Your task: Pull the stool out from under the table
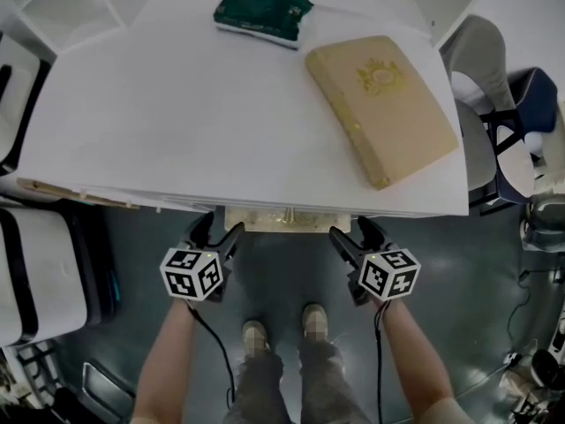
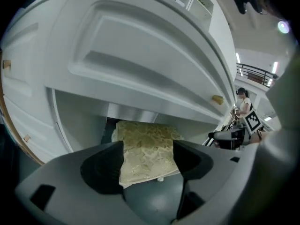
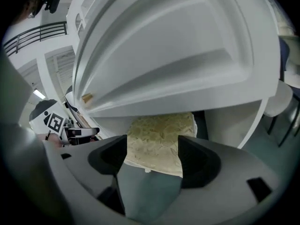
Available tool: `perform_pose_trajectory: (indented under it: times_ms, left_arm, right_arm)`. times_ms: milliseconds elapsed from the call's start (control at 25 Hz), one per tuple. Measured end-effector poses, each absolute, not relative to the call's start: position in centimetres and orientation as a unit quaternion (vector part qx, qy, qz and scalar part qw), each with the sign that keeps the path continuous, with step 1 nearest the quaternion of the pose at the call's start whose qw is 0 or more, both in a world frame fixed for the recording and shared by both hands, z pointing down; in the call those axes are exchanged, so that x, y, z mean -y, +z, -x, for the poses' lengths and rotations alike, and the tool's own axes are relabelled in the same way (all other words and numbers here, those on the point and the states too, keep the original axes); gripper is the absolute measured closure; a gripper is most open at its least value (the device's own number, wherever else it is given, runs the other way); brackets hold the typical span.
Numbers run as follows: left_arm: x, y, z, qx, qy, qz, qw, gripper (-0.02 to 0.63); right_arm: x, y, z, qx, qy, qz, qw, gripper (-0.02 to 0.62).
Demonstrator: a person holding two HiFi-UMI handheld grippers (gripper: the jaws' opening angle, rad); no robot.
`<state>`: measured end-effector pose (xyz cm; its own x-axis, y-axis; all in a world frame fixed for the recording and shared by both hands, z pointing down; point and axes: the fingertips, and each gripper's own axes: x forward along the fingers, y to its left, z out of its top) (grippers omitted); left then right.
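The stool (image 1: pixel 284 220) stands tucked under the near edge of the white bench (image 1: pixel 177 122). In the head view only a narrow strip of its cream, patterned seat shows past that edge, midway between the two grippers. The left gripper (image 1: pixel 218 233) hangs just left of the strip and the right gripper (image 1: pixel 355 236) just right of it. Both are low in front of the bench edge, over the dark floor (image 1: pixel 459 272), and point forward and down toward the stool.

In the left gripper view the fingers (image 2: pixel 101 170) stand wide apart. The seat shows in the gap beyond them, and the pads are not pressed on it. In the right gripper view the fingers (image 3: pixel 199 163) are just as wide, again with the seat framed between them and the pads off it. In each of these views the bench's underside arches over the seat and the other gripper shows off to the side.

On the bench top a green pouch (image 1: pixel 262 11) lies at the far edge. A tan pad (image 1: pixel 381 104) lies to its right at a slant, apart from it, with its near end close to the bench's near right corner. A chair (image 1: pixel 481 131) stands beside the bench on the right. The person's feet (image 1: pixel 282 329) are on the floor between the forearms.
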<state>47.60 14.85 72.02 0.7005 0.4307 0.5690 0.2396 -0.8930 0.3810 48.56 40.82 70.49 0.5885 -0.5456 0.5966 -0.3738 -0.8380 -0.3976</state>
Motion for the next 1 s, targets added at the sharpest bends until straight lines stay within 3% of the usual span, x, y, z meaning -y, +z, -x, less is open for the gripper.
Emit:
perform_pose_trajectory:
  times_ms: [320,600,1000]
  left_arm:
    - [-15.3,78.7,-50.4,-0.190,0.325,-0.911,0.168,0.264]
    - [-14.7,84.1,-52.4,-0.184,0.334,-0.900,0.213,0.179]
    - [-15.3,87.4,-54.4,-0.216,0.364,-0.862,0.278,0.117]
  right_arm:
    - [-41.7,76.7,-50.7,-0.247,-0.344,0.891,0.161,0.214]
    - [-43.4,82.0,-52.6,-0.211,-0.346,0.897,0.176,0.177]
    - [-43.5,85.4,-54.6,-0.219,-0.343,0.887,0.218,0.147]
